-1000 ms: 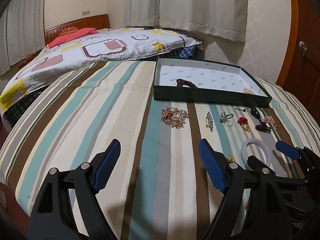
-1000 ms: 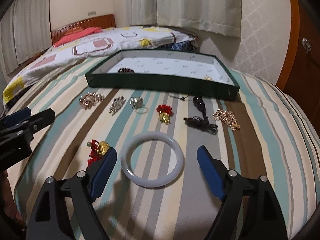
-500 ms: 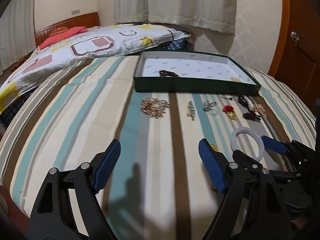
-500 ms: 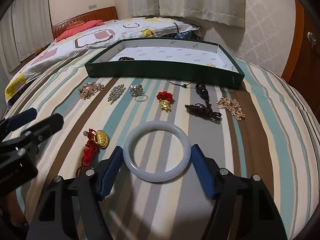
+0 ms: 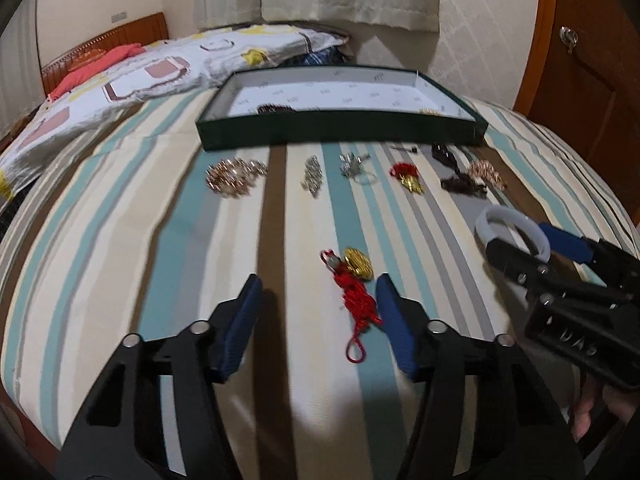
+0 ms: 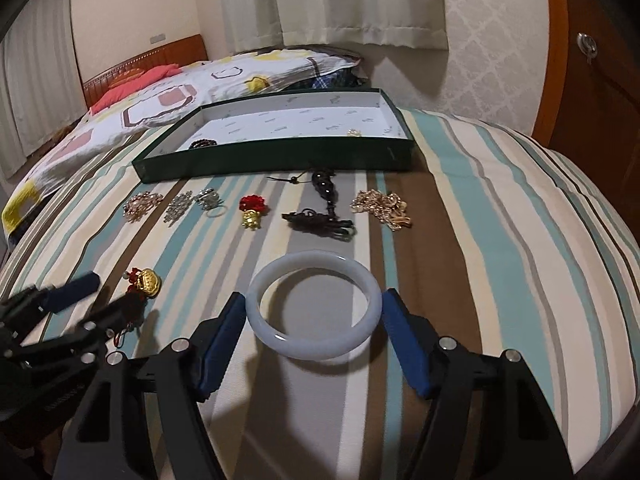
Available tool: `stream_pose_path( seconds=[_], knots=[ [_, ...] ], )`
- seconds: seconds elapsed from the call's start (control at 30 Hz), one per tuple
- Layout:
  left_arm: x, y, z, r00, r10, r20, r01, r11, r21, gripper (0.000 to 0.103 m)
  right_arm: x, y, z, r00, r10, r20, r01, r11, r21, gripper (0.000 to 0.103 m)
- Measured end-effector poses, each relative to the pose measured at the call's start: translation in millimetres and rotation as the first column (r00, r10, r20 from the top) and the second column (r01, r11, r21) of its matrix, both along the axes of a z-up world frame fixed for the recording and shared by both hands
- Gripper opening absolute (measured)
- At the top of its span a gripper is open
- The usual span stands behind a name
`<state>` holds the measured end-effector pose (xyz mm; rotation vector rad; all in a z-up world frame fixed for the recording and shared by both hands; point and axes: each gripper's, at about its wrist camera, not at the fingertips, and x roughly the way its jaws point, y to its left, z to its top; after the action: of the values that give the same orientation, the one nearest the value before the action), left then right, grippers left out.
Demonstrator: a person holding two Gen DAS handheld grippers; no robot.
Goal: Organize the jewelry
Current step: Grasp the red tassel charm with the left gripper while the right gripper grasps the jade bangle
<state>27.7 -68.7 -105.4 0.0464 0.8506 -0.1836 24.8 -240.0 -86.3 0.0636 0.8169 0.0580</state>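
White and smooth, the bangle [image 6: 313, 306] lies flat on the striped bed [image 6: 500, 240], near its front edge, and the right claw [image 6: 313, 322] pinches it, one blue pad against each side. The left claw [image 5: 318, 312] has just been narrowing and stands partly spread, nothing pressed; the red-corded gold charm [image 5: 354, 280] lies on the bed just inside its right finger [image 5: 394, 324]. Farther off, a row of brooches, a ring and pendants sits before the green tray [image 5: 340, 130], which holds a dark bracelet [image 5: 274, 109] at left and a gold piece [image 5: 432, 112] at right.
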Motion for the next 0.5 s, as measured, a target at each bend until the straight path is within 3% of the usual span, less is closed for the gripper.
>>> stream_pose_path(
  seconds=[0.07,0.13,0.23,0.5],
  knots=[
    [-0.2,-0.4,-1.6,1.000,-0.005,0.004,0.005,1.000,-0.002,0.044,0.7,-0.3,-0.1,1.000,0.000,0.001,0.000,1.000,0.005,0.068],
    [-0.2,-0.1,-1.5,1.000,-0.013,0.007,0.013,1.000,-0.007,0.024,0.8,0.9,0.2,1.000,0.004,0.003,-0.004,1.000,0.008,0.068],
    [-0.5,1.2,-1.9,1.000,-0.018,0.012,0.018,1.000,-0.015,0.012,1.0,3.2,1.0,1.000,0.011,0.006,-0.011,1.000,0.006,0.068],
    [-1.8,6.1,2.3,0.999,-0.021,0.044,0.023,0.999,-0.045,0.010,0.3,7.7,1.7,1.000,0.026,0.015,-0.026,1.000,-0.002,0.068]
  ],
)
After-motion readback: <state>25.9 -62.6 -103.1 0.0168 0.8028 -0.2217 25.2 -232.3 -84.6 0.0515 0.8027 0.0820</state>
